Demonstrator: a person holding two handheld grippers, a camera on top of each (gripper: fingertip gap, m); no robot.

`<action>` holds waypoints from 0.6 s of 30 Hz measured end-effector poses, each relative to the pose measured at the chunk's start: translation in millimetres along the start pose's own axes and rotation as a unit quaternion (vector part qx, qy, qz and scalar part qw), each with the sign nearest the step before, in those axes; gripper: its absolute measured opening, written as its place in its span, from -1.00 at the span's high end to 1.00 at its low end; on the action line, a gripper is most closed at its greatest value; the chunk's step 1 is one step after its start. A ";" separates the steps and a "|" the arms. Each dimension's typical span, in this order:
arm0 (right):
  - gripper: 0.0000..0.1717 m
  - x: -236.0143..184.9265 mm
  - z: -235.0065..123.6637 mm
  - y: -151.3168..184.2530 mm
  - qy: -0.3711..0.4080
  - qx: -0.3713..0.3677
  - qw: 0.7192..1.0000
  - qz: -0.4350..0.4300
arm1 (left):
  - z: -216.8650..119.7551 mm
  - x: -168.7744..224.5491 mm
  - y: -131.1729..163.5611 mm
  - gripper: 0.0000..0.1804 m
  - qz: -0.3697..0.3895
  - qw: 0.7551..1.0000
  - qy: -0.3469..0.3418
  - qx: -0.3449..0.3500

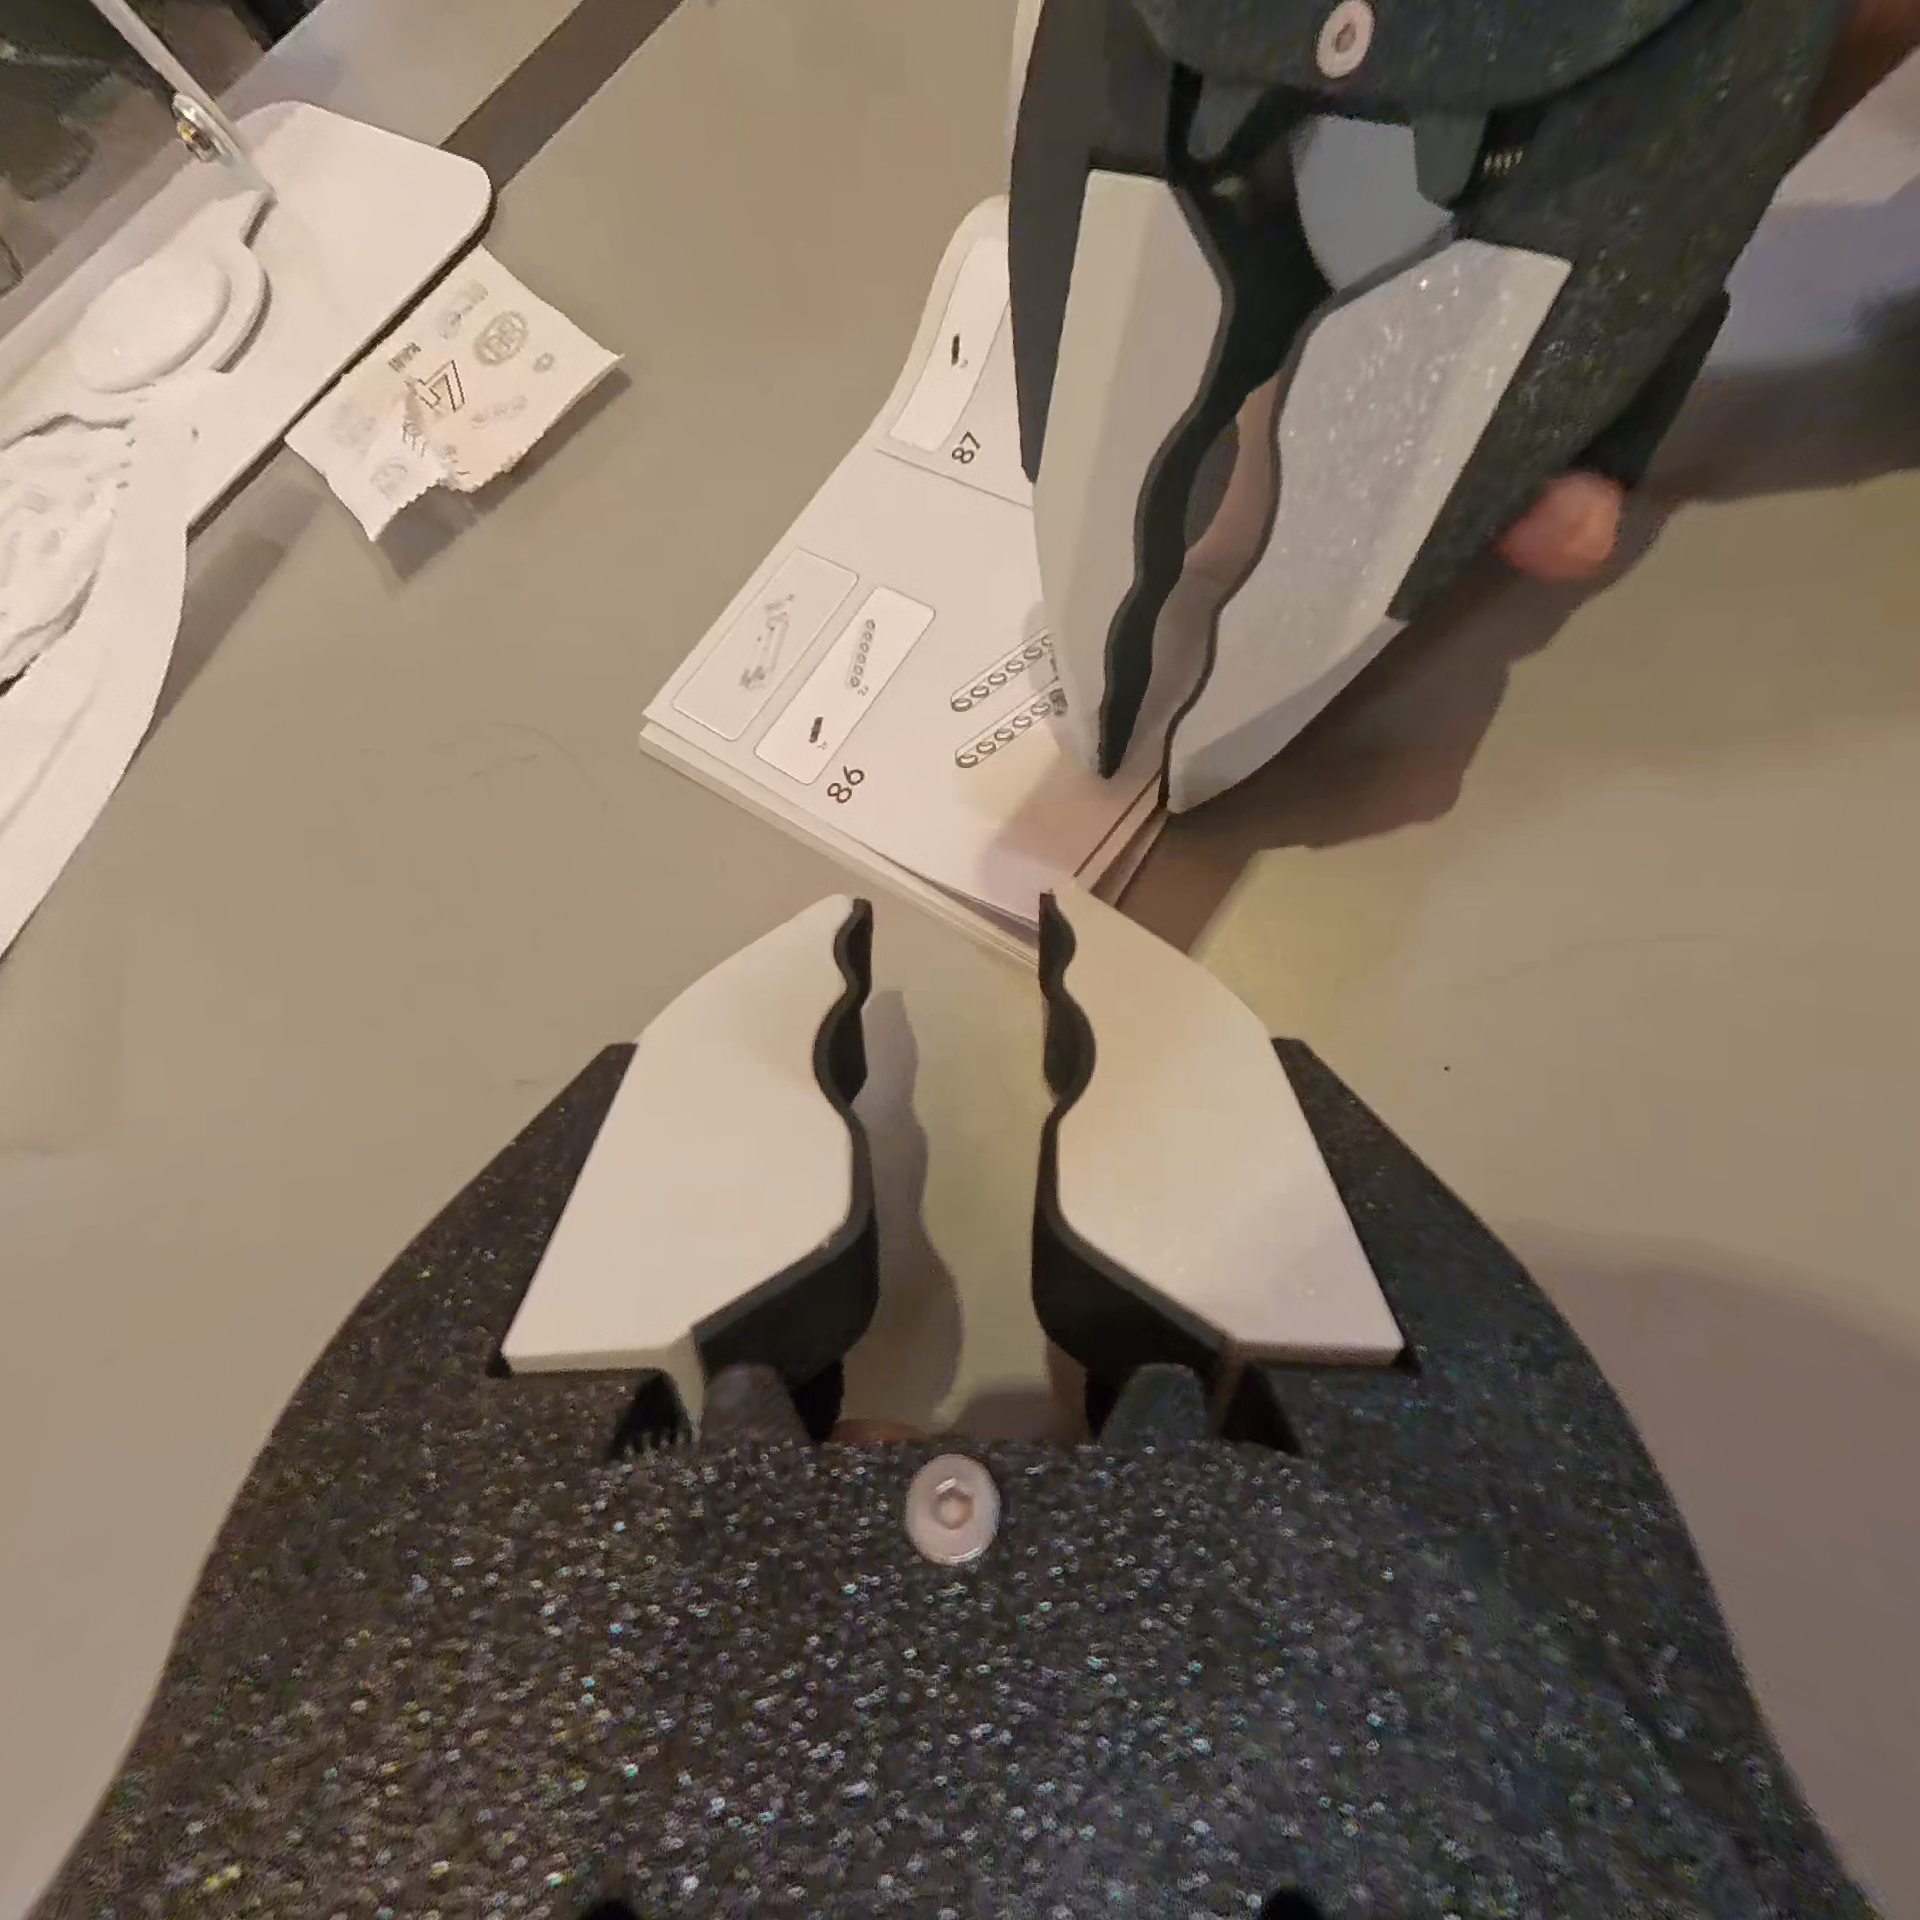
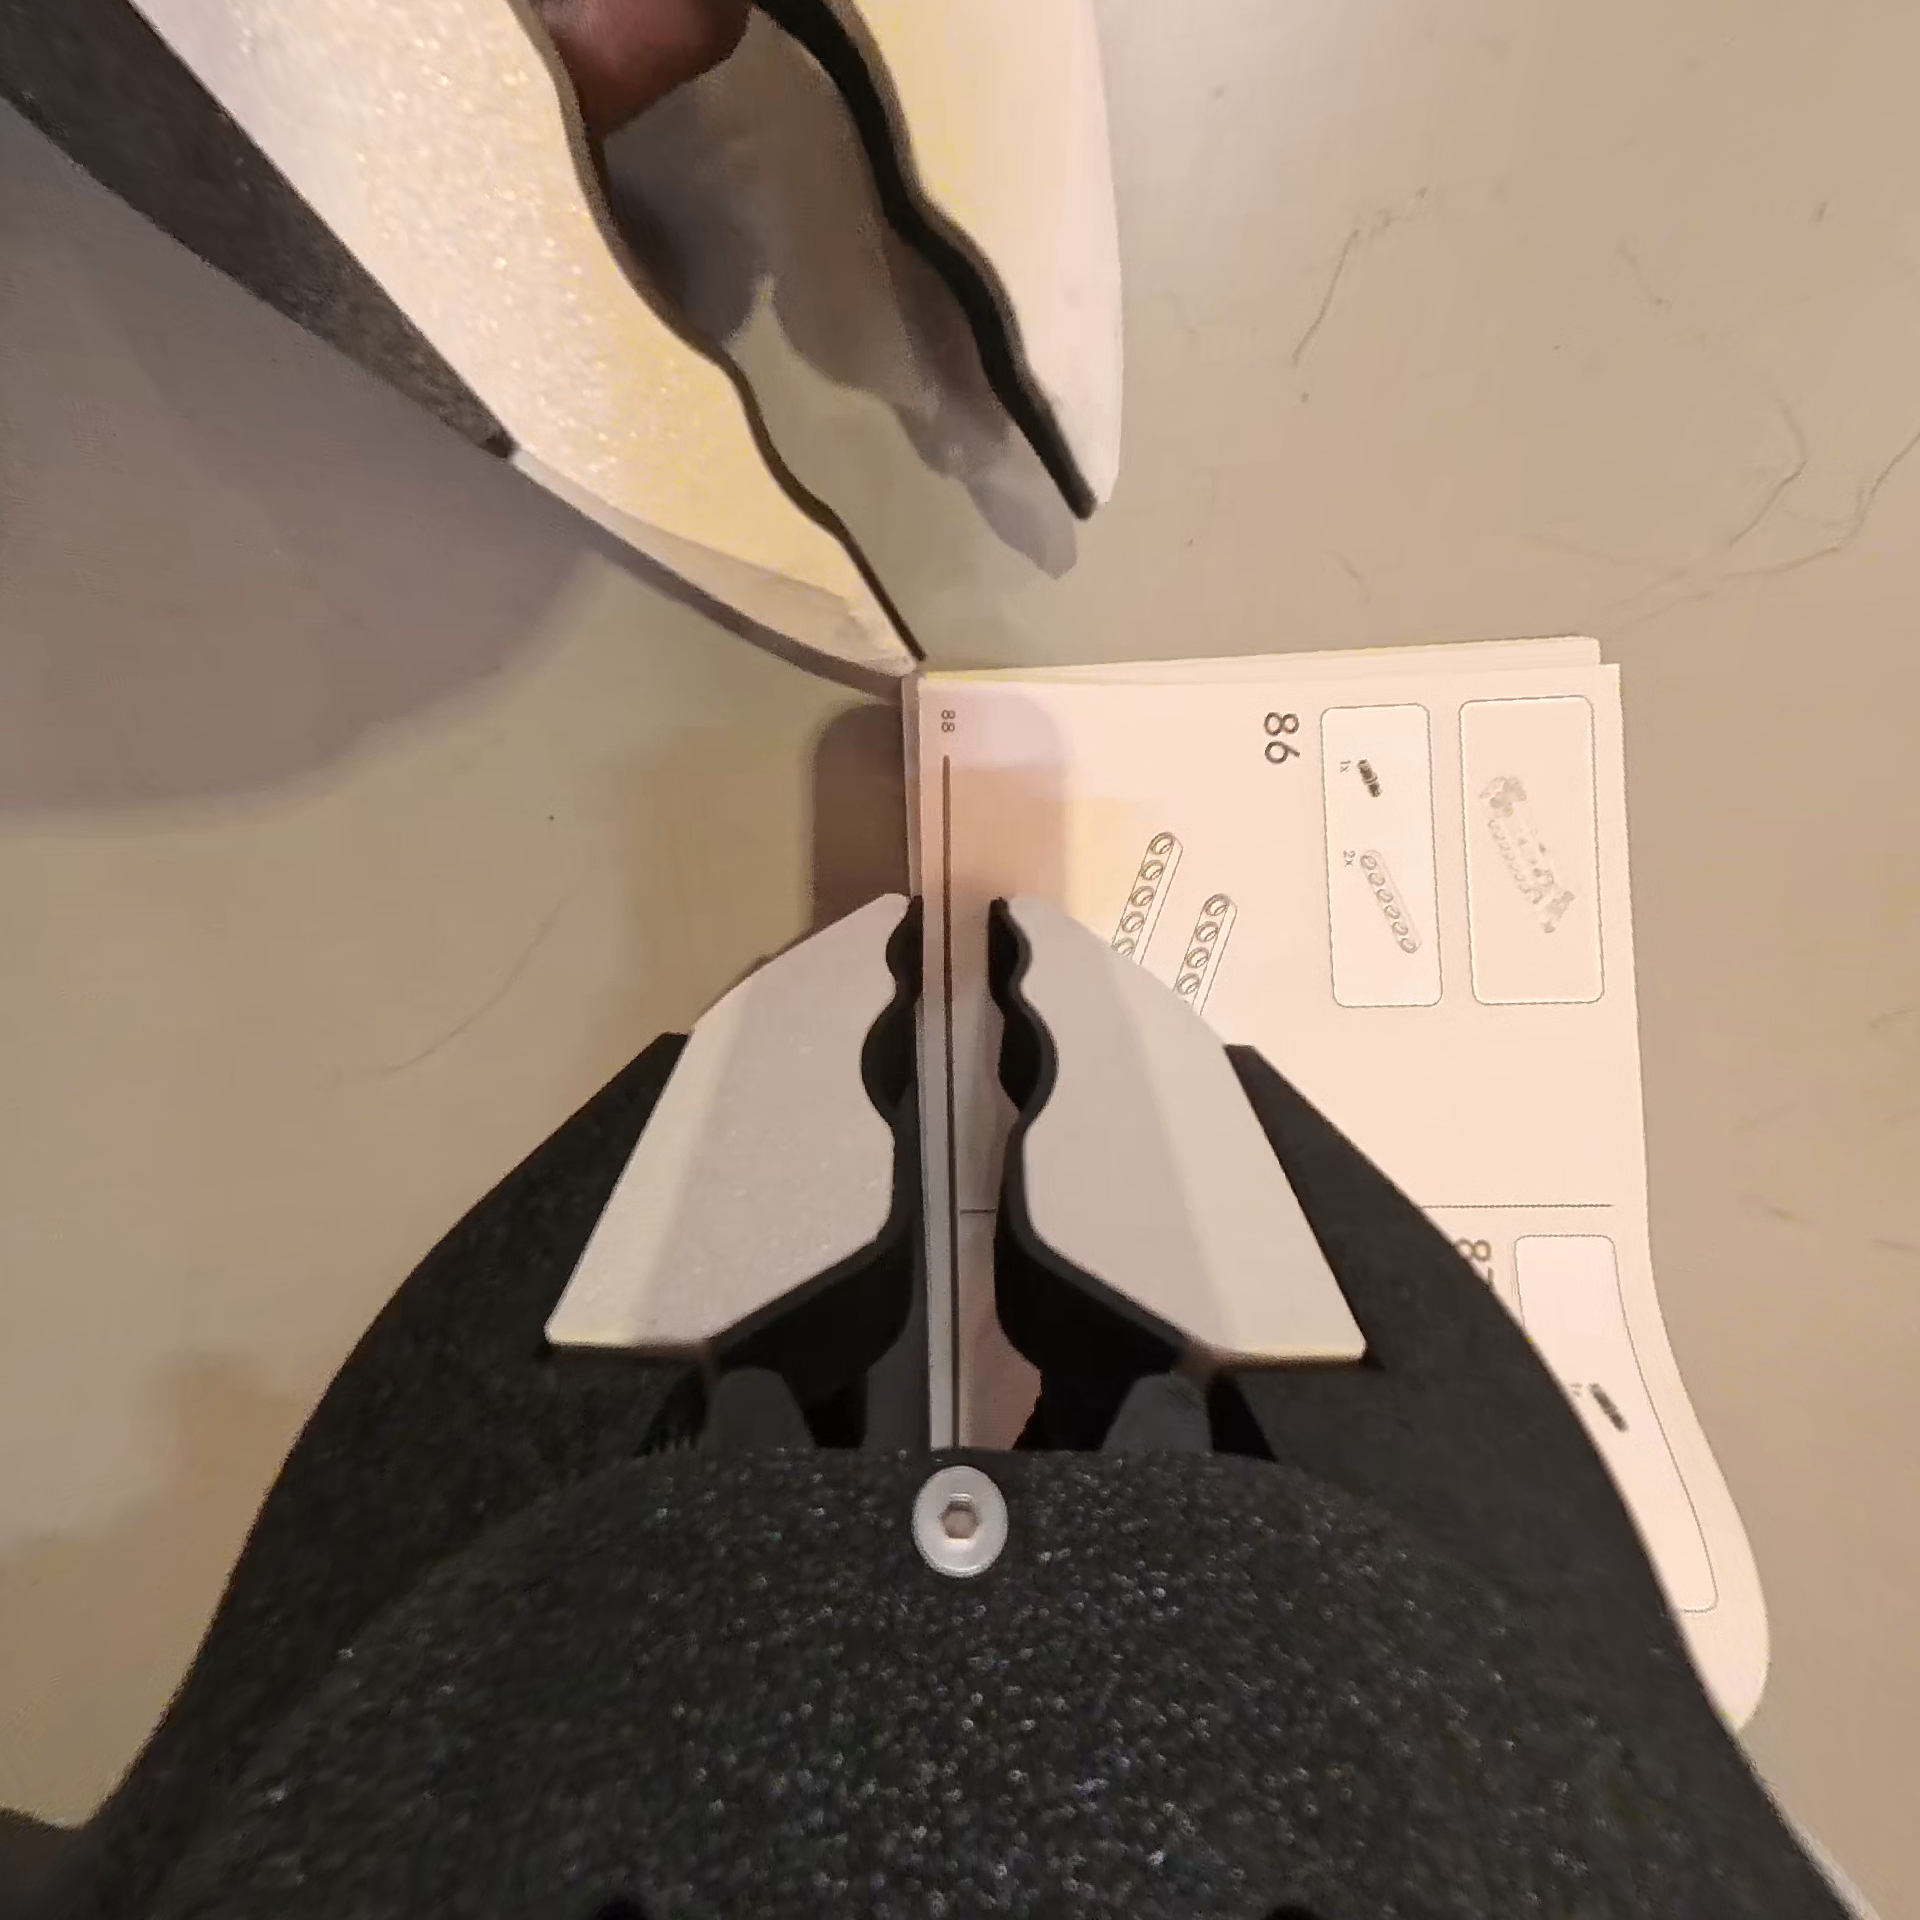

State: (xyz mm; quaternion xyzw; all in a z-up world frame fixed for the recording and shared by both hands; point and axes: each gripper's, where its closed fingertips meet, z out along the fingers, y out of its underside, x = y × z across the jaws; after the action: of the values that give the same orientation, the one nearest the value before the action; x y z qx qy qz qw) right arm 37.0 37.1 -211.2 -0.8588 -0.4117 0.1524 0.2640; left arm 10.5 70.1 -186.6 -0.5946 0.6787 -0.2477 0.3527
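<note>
Noting positions first. Booklet [image 2: 1247, 810] lies flat and open on the desk [image 1: 416, 831], its printed diagram pages facing up.

Right tongs [image 2: 954, 909]: jaws narrowed to a slim gap and set astride the booklet's long free edge. One pad is at the page edge and the other over the page. A strip of page shows flat between them, and the inner pad stands clear of it. No leaf appears pinched.

Left tongs [image 1: 956, 914]: about half open, nothing between the pads. The tips are just at the booklet's near corner. Whether they touch the paper, cannot tell.

Handling (judgement): thin paper leaves, so light, limp and easily creased or torn. The stack is slick enough that several leaves may come up together. The loose outer edge or a corner seems the best place to hold. The far end curls up a little.

Surroundings: white moulded tray [image 1: 104, 416] at far left. Just beside it is a torn paper slip [image 1: 447, 405] with small printed marks, well apart from the booklet. A person's fingertip [image 1: 1558, 530] shows on the right tongs' body. Only the two tongs crowd the booklet's edge.
</note>
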 end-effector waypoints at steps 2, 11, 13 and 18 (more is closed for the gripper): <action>0.89 -0.3 -0.7 0.1 0.000 0.002 1.000 0.003 | 1.0 3.8 1.1 0.64 0.003 1.000 0.010 -0.003; 0.94 -0.5 -4.4 -0.8 0.004 0.014 1.000 0.017 | 4.5 7.8 2.6 0.65 -0.021 0.999 0.028 -0.004; 0.94 0.3 -4.6 -0.8 0.006 0.015 1.000 0.019 | 5.7 7.0 4.3 0.65 -0.022 0.999 0.026 -0.008; 0.95 0.5 -4.9 -1.1 0.007 0.016 1.000 0.021 | 6.8 6.4 4.2 0.66 -0.013 1.000 0.017 -0.008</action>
State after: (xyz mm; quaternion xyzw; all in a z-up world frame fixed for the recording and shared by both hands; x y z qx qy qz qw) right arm 39.0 36.5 -206.6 -0.8637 -0.3898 0.1587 0.2772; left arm 12.8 65.2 -195.3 -0.6019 0.6788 -0.2567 0.3333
